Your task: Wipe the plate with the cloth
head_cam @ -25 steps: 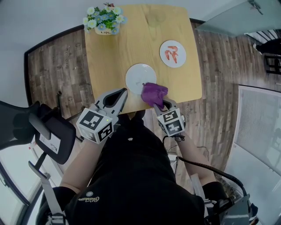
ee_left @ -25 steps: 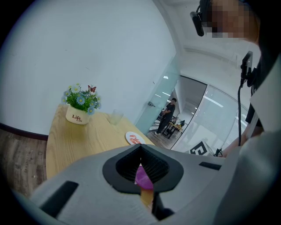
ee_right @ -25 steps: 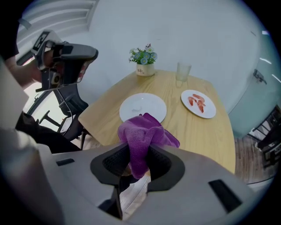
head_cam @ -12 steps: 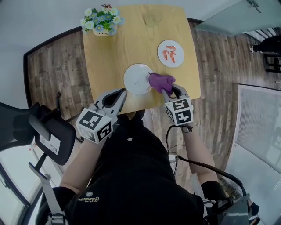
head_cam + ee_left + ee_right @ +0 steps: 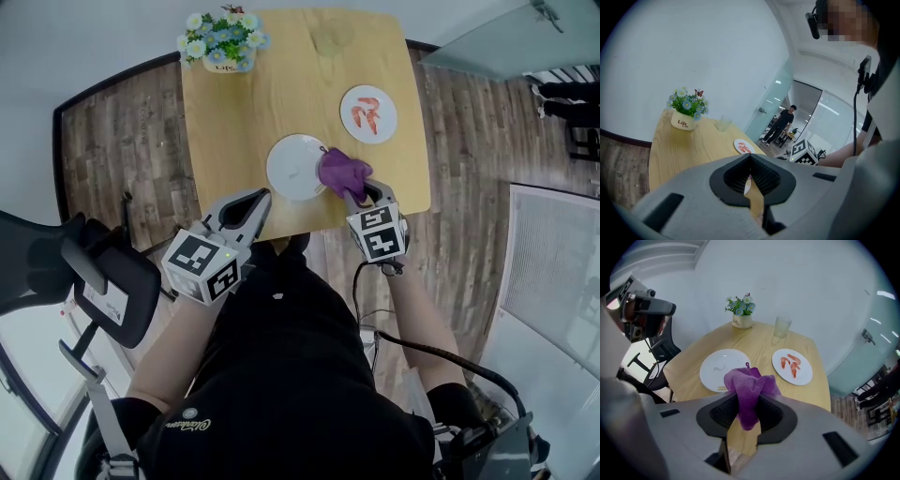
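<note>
I judge the step in hand to be bringing the cloth onto the plate, wipe not yet begun: my right gripper [image 5: 359,194] has its jaws clamped on the purple cloth [image 5: 342,171], which sits at the 3 o'clock rim of the white plate [image 5: 292,167], near the 6 o'clock edge of the bench [image 5: 281,84]; can't tell if it touches. The cloth is bunched, long axis in line with the jaws, free end pointing roughly 11 o'clock at the plate. Next move calls for pressing it down on the plate face and sweeping toward 9 o'clock; left gripper [image 5: 255,199] hangs at the plate's 7 o'clock, jaws together on nothing.
</note>
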`<state>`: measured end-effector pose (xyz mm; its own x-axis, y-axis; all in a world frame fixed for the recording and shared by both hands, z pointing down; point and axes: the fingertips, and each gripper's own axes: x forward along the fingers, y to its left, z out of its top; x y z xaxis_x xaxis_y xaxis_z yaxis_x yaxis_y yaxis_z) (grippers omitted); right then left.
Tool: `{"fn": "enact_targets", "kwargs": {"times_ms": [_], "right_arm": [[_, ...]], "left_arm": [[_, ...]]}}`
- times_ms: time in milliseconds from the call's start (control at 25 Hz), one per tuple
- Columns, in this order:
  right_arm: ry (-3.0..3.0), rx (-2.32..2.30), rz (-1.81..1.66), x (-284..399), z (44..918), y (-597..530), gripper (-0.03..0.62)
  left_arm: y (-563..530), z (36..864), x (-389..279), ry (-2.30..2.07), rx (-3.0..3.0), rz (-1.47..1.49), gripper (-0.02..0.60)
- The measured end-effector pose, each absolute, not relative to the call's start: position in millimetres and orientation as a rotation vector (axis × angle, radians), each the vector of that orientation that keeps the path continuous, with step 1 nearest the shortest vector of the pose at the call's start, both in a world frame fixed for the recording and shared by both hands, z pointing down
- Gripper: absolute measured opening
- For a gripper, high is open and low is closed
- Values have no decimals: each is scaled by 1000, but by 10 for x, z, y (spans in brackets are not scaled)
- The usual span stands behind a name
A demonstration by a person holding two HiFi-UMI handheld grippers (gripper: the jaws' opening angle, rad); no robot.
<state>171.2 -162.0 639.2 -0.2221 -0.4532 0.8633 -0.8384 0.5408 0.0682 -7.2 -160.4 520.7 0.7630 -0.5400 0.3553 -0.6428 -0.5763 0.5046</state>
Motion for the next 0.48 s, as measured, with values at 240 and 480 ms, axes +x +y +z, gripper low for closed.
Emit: {"fn": "enact_targets", "kwargs": {"times_ms": [240, 480], "right_arm": [[-1857, 993, 598, 1614, 6462, -1128, 104], [-1863, 989, 657, 1576, 6497, -841, 104]], "left_arm": [[-1624, 5178, -22, -866, 2336, 217, 0], [-1610, 5170, 66, -844, 2350, 220, 0]]}}
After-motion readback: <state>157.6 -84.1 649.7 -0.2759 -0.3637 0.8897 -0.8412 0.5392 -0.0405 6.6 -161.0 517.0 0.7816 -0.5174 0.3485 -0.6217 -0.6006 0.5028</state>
